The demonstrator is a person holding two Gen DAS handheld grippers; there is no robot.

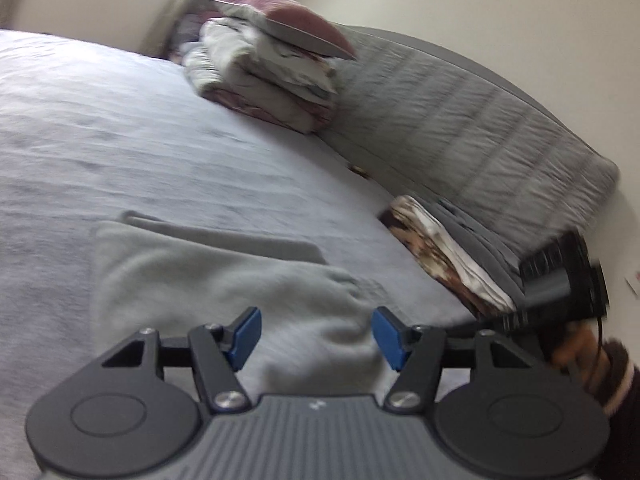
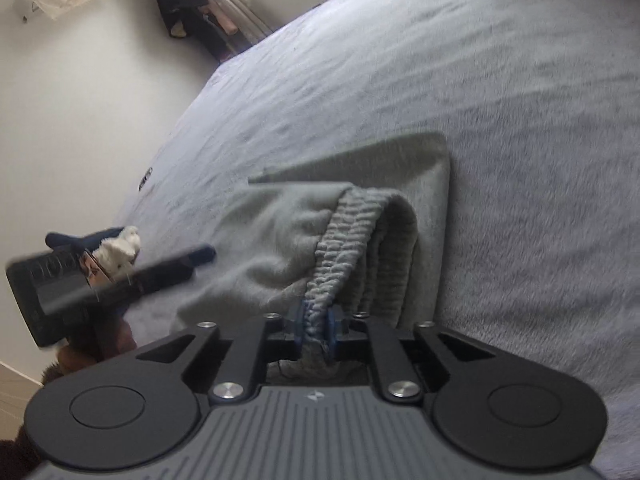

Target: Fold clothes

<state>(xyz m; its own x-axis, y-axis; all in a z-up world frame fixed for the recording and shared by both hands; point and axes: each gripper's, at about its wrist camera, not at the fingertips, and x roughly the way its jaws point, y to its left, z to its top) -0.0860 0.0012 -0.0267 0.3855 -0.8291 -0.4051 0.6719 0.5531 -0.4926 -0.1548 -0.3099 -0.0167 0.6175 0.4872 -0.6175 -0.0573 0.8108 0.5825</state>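
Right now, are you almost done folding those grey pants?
Partly. The grey pants already lie doubled over on the bed. The right tongs pinch the ribbed waistband; the left tongs hang open above the cloth. Another fold and flattening look left. Folded piles sit by the headboard.
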